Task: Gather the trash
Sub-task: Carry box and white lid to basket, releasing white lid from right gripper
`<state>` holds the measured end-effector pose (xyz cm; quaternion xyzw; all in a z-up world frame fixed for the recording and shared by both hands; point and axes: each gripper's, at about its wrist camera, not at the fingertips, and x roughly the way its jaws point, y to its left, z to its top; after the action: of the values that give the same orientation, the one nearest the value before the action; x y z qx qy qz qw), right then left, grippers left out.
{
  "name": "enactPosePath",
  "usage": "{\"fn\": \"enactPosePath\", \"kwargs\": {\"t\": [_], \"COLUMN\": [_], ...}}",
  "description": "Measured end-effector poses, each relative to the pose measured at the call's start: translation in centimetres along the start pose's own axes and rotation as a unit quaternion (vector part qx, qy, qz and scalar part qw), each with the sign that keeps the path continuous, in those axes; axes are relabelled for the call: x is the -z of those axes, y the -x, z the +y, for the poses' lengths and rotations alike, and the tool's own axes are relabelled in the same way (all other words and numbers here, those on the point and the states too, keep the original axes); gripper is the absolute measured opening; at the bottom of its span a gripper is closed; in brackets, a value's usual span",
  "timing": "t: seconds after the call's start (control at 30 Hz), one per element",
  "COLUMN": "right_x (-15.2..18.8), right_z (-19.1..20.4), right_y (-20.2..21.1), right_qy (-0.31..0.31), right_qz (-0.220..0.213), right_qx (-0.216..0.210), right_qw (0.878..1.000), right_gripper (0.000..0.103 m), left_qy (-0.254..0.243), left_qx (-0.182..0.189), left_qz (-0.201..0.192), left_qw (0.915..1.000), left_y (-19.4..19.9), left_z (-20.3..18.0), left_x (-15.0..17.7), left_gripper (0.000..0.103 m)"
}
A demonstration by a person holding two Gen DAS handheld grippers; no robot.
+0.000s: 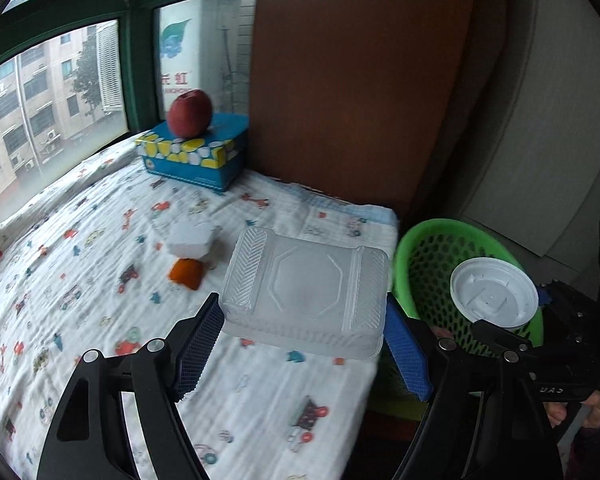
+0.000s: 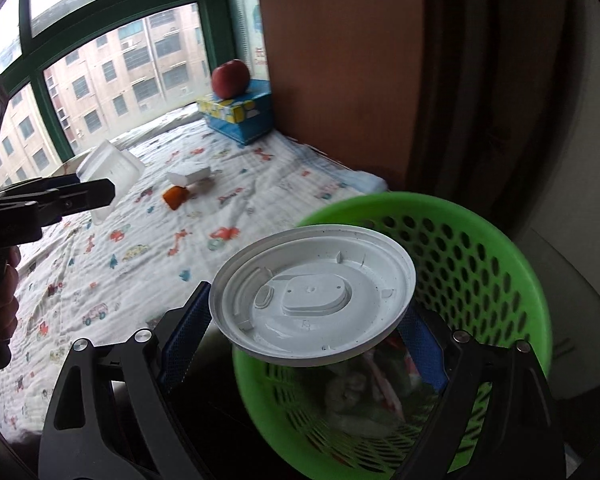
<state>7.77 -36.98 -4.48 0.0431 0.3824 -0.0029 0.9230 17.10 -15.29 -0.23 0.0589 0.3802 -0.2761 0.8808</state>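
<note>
Clear tray (image 1: 306,294) sits clamped in our left tool (image 1: 304,344); our right tool (image 2: 306,330) grips a white lid (image 2: 312,296) above the basket (image 2: 480,248).

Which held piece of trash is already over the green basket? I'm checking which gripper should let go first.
The round white lid in the right gripper hangs over the green basket; the left gripper's clear container is over the bed.

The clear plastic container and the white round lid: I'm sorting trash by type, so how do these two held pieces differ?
The clear rectangular plastic container is translucent and boxy with ribbed ends; the white round plastic lid is opaque and a shallow disc. The container is held over the patterned cloth; the lid is over the green mesh basket. The left gripper grips the container, the right gripper the lid. Both are disposable plastic.
</note>
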Motion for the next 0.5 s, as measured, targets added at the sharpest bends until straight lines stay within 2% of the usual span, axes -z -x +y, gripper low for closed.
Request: {"fn": "enactPosePath", "kwargs": {"t": [0.5], "right_x": [2.4], "right_z": [-5.3], "right_y": [2.4], "right_qy": [-0.041], "right_qz": [-0.003], "right_qx": [0.021], "right_qw": [0.999], "right_gripper": [0.092], "left_qy": [-0.041], "left_qx": [0.046], "left_qz": [0.016], "left_qw": [0.998], "left_y": [-2.0], "left_z": [-7.9], "left_x": [-0.7], "left_gripper": [0.076]}}
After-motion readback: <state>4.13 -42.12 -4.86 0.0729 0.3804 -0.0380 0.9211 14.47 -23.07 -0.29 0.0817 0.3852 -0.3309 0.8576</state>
